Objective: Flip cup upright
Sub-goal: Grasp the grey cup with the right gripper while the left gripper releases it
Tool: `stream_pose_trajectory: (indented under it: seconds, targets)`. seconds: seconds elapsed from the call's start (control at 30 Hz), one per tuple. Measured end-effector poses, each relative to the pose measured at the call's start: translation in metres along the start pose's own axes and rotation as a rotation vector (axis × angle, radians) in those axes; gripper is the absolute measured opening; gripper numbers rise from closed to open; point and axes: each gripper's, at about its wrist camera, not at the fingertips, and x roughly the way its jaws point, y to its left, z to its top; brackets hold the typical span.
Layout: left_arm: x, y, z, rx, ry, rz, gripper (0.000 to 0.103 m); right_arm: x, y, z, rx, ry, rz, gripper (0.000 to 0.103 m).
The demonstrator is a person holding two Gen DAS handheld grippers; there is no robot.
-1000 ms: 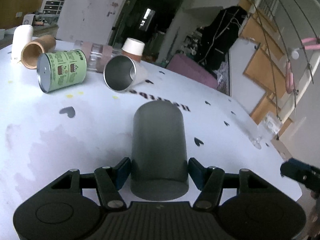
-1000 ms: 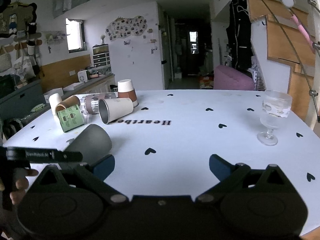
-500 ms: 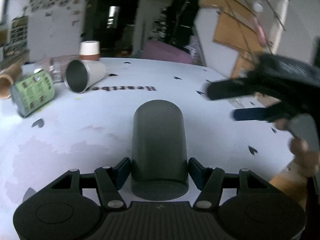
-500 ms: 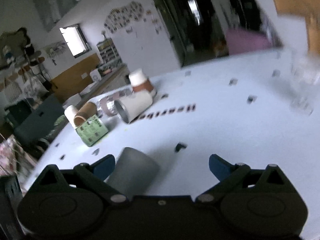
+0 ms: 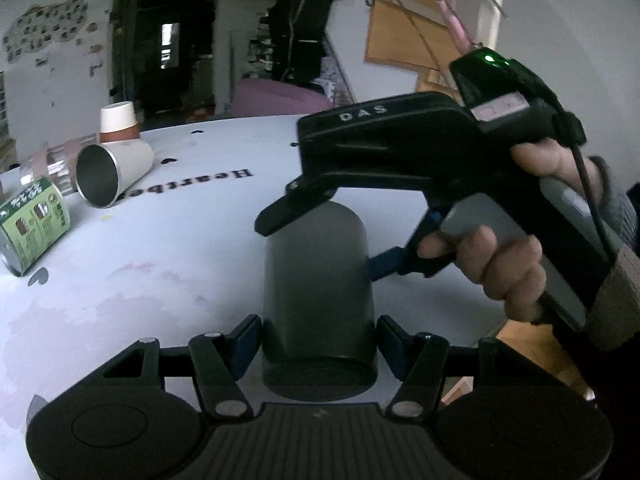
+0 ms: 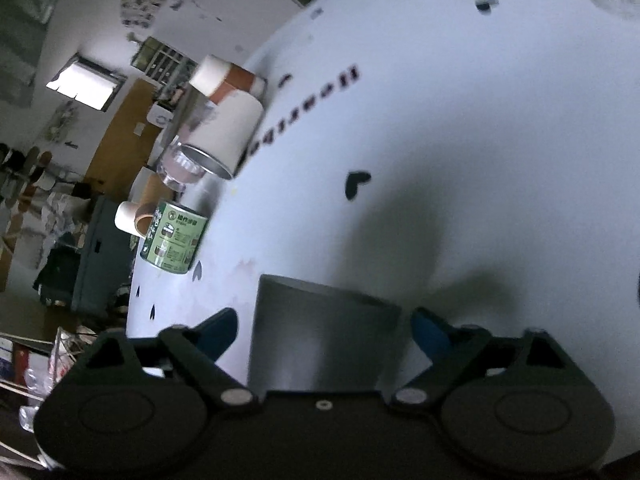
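Note:
A dark grey cup lies on its side, held between the fingers of my left gripper, which is shut on it near its closed base. My right gripper reaches in from the right, rolled on its side, its open fingers straddling the cup's far end. In the right wrist view the grey cup fills the space between the open blue fingertips of the right gripper, with a gap on each side.
On the white heart-print table, at the far left, lie a white metal-lined cup, a green can and a clear ribbed cup. A brown-and-white paper cup stands upside down behind them. The table edge is near on the right.
My right gripper has swung in from the right, rolled sideways and closed in around the grey cup's far end. My left gripper still holds the cup and has turned slightly.

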Motion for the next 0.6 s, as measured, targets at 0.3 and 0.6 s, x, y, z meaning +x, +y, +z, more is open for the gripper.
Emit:
stream_pose_trajectory:
  seconds: [0.3,0.6]
  targets:
    - [0.004,0.001,0.003,0.002,0.008,-0.011,0.067,-0.009,-0.005,0.003,-0.012,-0.007,-0.004,0.079]
    - [-0.002,0.007,0.014,-0.007,-0.029,0.018,0.074,-0.036,0.015,0.009,-0.221,-0.181,-0.077,0.079]
